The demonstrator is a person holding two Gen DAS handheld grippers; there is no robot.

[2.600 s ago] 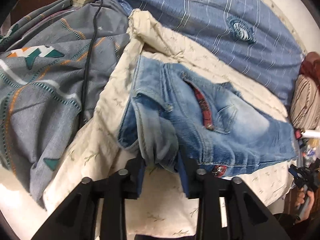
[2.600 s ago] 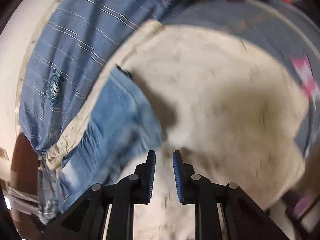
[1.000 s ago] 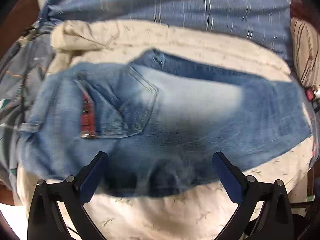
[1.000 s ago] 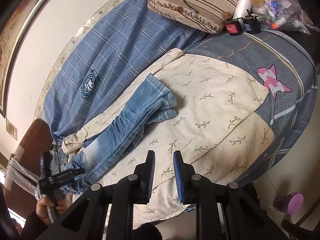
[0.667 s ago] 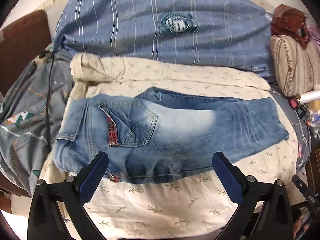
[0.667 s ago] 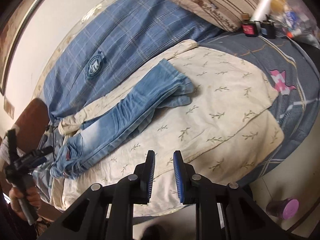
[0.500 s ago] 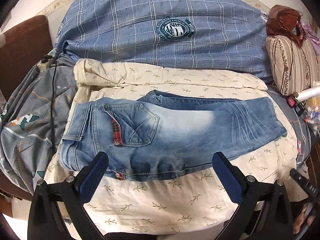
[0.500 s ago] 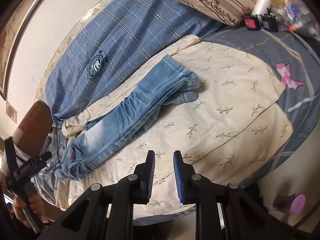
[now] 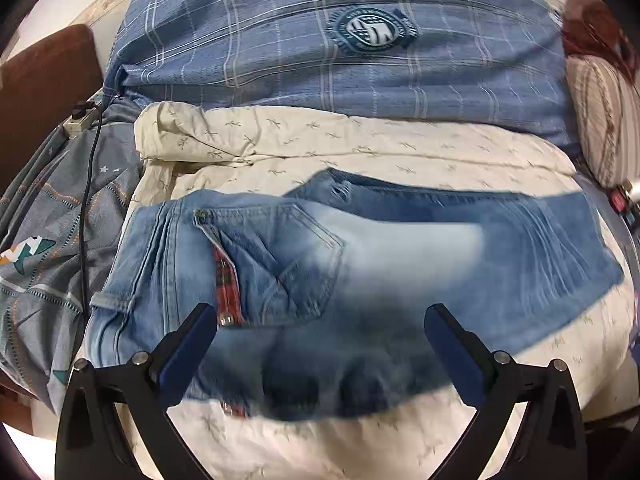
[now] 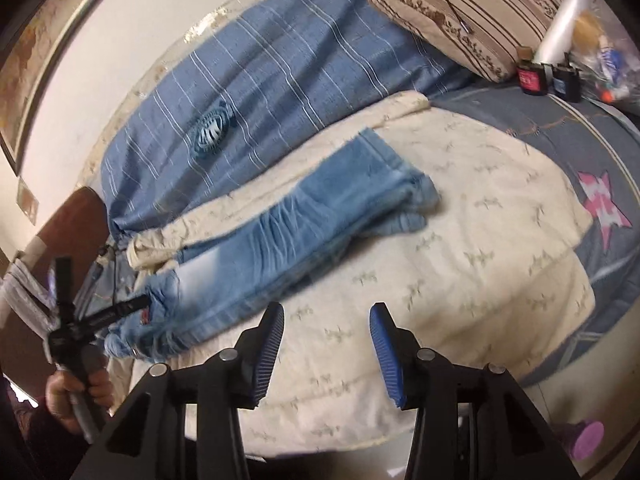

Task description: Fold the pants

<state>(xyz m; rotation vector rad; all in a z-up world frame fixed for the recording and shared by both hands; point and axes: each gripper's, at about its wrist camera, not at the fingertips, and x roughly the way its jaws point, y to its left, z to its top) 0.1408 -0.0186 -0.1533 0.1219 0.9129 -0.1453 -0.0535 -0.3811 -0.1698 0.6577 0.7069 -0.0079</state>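
Light blue jeans (image 9: 360,280) lie flat on a cream leaf-print sheet (image 9: 360,140), folded lengthwise, waist at left with a back pocket and a red plaid strip, leg ends at right. My left gripper (image 9: 320,328) is wide open and empty, just above the near edge of the jeans' seat. In the right wrist view the jeans (image 10: 288,224) run from lower left to the leg ends at centre. My right gripper (image 10: 326,320) is open and empty over the sheet (image 10: 460,240), near the jeans' near edge. The hand-held left gripper (image 10: 100,316) shows by the waist.
A blue plaid quilt (image 9: 340,60) lies behind the sheet. A grey patterned blanket (image 9: 44,232) with a black cable and power strip (image 9: 82,118) is at left. A striped pillow (image 10: 460,8) and small bottles (image 10: 532,76) sit past the leg ends. A purple lid (image 10: 586,444) lies on the floor.
My left gripper let go of the waist, opened wide, pulled back, and now has moved close again over the jeans. My right gripper has opened and come nearer the jeans.
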